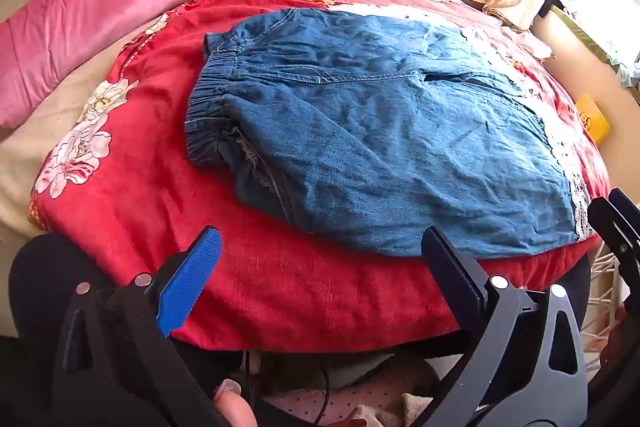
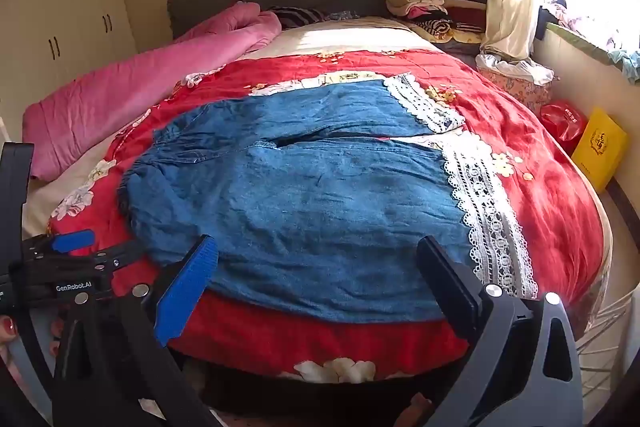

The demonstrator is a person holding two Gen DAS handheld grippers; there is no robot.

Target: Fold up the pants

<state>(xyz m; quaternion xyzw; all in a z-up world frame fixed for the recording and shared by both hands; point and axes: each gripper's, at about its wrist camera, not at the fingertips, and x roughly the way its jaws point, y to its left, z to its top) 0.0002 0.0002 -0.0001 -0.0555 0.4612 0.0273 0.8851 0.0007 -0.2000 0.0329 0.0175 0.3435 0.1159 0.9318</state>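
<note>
While one pair of pants (image 1: 372, 131) lies flat, two grippers, left gripper (image 1: 320, 255), right gripper (image 2: 316, 259), fingers apart.

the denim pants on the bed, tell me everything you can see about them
The pants are blue denim-look cloth, soft and wrinkled, with a gathered elastic waistband at the left end and white lace trim at the leg hems on the right. They lie flat across the red floral bedspread, legs side by side with a dark gap between them, not yet folded. Only the bedspread touches them; neither gripper does.
</note>
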